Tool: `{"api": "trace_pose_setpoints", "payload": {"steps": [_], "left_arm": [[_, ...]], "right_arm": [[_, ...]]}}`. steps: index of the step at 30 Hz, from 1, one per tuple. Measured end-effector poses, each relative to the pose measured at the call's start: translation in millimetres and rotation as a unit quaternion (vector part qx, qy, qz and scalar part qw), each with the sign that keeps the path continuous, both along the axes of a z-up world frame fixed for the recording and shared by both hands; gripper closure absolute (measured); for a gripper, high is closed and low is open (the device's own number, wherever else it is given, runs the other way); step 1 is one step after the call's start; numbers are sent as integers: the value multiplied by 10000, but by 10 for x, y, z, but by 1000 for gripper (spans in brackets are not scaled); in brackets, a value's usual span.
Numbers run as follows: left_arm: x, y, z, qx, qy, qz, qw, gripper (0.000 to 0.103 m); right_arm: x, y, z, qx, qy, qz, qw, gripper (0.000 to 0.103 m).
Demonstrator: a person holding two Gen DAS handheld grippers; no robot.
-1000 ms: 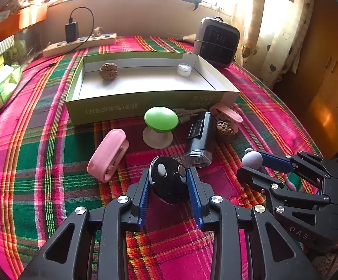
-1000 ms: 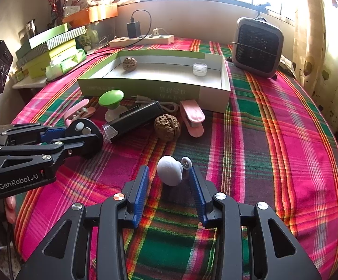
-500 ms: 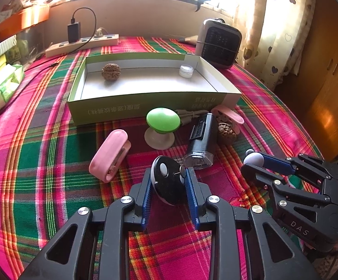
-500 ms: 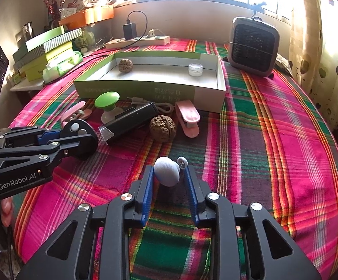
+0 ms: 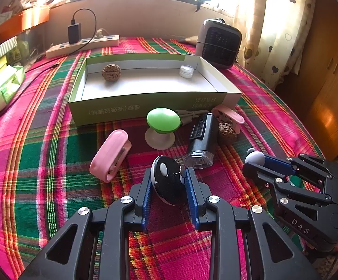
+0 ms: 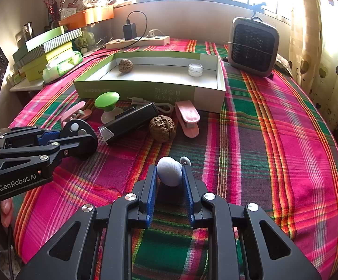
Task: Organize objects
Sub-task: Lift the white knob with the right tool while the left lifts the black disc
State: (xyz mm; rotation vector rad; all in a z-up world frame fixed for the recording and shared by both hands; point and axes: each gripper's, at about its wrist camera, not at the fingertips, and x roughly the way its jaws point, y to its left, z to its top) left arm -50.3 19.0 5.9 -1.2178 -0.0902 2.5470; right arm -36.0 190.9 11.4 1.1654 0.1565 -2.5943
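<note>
My left gripper [image 5: 169, 172] is shut on a black key fob [image 5: 166, 184] with pale buttons, low over the plaid cloth. My right gripper [image 6: 169, 169] has a pale round ball [image 6: 169, 173] with a small ring between its pads, and its jaws are closing on it with both pads touching it. A green-walled open box [image 5: 145, 107] lies beyond, holding a walnut [image 5: 111, 72] and a small white jar [image 5: 186, 71]. In front of the box lie a green knob [image 5: 163, 120], a pink clip [image 5: 110, 154], a black torch [image 5: 201, 144], a second walnut [image 5: 227, 133] and another pink clip [image 5: 229, 116].
A grey heater [image 5: 218, 46] stands behind the box at the right, and a power strip [image 5: 82, 45] with a charger lies at the back. Stacked boxes [image 6: 47, 53] and a tissue pack [image 5: 1, 88] sit at the left. The table's edge curves away at the right, by the curtain.
The left jaws narrowed onto the black key fob. The right jaws narrowed onto the pale ball. Neither hand moved.
</note>
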Motion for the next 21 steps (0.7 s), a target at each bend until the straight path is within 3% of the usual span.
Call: {"api": "trace_pose_setpoints", "payload": {"steps": [21], "left_arm": [[13,9,23,-39,49,-33,10000,78]], "right_arm": [[3,-4,-1,-16,0,13,10000,80]]}}
